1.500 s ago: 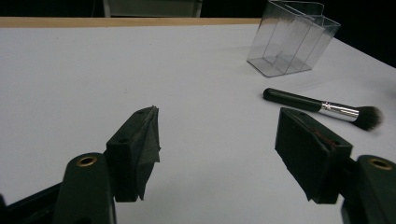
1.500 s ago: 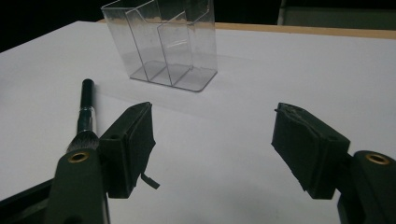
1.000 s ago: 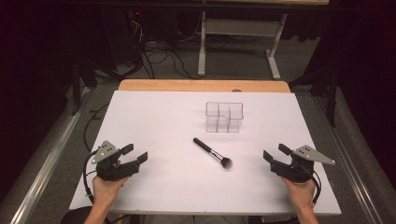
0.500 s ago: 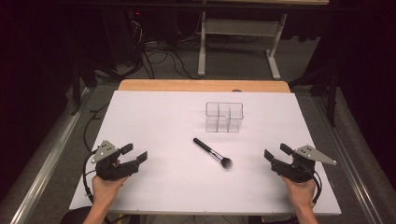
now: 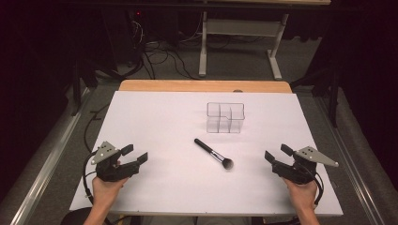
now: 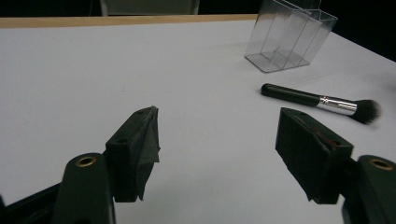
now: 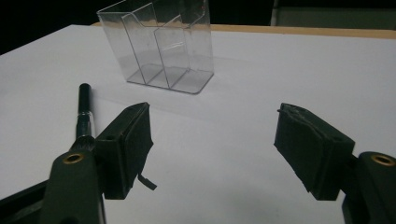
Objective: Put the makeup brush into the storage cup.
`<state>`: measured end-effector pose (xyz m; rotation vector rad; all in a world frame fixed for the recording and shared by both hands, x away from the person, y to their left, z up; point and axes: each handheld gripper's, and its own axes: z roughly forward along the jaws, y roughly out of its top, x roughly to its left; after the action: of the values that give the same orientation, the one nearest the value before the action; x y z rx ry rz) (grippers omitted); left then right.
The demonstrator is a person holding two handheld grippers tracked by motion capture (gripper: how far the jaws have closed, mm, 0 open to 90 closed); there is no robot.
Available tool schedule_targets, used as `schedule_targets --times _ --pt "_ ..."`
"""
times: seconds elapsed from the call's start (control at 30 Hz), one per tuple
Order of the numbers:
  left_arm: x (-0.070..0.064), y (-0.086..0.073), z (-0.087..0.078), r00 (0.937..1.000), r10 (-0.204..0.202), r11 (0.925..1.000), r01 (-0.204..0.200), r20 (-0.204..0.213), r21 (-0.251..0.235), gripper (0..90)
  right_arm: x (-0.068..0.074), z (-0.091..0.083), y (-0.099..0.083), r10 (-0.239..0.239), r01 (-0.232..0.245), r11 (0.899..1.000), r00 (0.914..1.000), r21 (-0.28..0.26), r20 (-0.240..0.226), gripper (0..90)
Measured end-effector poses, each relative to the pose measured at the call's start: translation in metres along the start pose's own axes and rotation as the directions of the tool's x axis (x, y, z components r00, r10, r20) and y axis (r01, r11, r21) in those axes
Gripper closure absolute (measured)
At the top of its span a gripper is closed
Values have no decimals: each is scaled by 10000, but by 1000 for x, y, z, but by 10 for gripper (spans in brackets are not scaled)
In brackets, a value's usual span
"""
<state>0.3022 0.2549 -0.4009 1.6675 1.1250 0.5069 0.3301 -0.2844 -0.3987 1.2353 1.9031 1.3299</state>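
While both claws rest near the front edge of a white table (image 5: pixel 159 117), each sits with its jaws spread wide and nothing between them. The left claw (image 5: pixel 134 154), held in the person's left hand (image 5: pixel 104 192), lies at the front left corner with its jaws pointing toward the middle of the table; a grey three-cornered plate rides on top and a dark cable loops beside the wrist. In the left claw view, the two black jaws (image 6: pixel 217 154) stand well apart over bare white surface. The right claw (image 5: pixel 278 154), held in the right hand (image 5: pixel 302 194), mirrors it at the front right, its jaws likewise parted and angled inward; its own view shows the same wide gap (image 7: pixel 212 149) above the tabletop.

Between the two claws, well apart from each, a black-handled makeup brush (image 5: pixel 214 153) lies flat near the table's centre, its dark bristles toward the front right and its handle toward the back left, a silver band joining them. Just behind the brush stands a clear plastic organizer (image 5: pixel 225 117) with upright dividers, empty and upright. A wooden strip (image 5: pixel 202 86) edges the far side, with grey floor, cables and a table frame beyond.
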Motion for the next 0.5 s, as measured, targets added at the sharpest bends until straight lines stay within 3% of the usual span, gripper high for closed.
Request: schedule_targets --times 0.5 --pt "-1 0 1 10000 13 10000 -13 26 37 302 8 4 5 -104 103 9999 9997 -69 -236 280"
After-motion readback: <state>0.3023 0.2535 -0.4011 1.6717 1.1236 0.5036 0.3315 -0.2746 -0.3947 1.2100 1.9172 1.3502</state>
